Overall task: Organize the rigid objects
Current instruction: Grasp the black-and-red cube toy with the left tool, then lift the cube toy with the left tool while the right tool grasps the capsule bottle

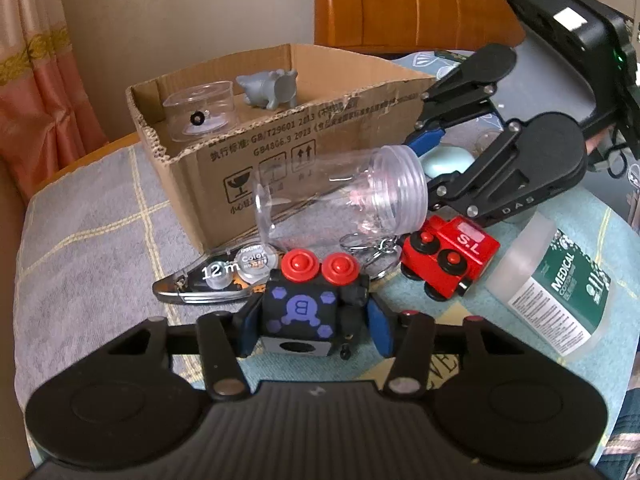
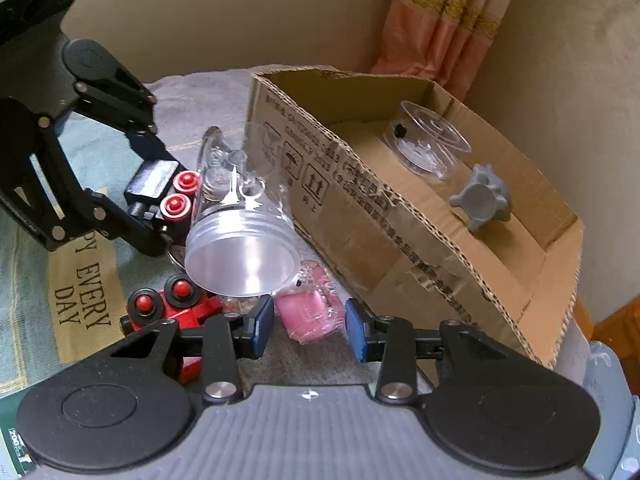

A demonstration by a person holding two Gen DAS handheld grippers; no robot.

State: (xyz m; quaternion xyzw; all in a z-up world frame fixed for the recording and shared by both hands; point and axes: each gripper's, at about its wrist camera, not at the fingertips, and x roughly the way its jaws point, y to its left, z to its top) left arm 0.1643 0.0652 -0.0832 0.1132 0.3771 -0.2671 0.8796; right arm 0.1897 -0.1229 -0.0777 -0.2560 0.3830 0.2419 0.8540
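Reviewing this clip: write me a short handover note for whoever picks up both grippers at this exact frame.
Left gripper: shut on the black toy car with red wheels, low over the cloth.
Right gripper: open, empty, with the pink item between its fingers, not gripped.
Done: the round clear case and grey toy animal lie in the cardboard box.
Left on the cloth: clear jar on its side against the box, red toy train, correction tape, key rings, medical tub, the pink item.
Next, probably: put the black car in the box.
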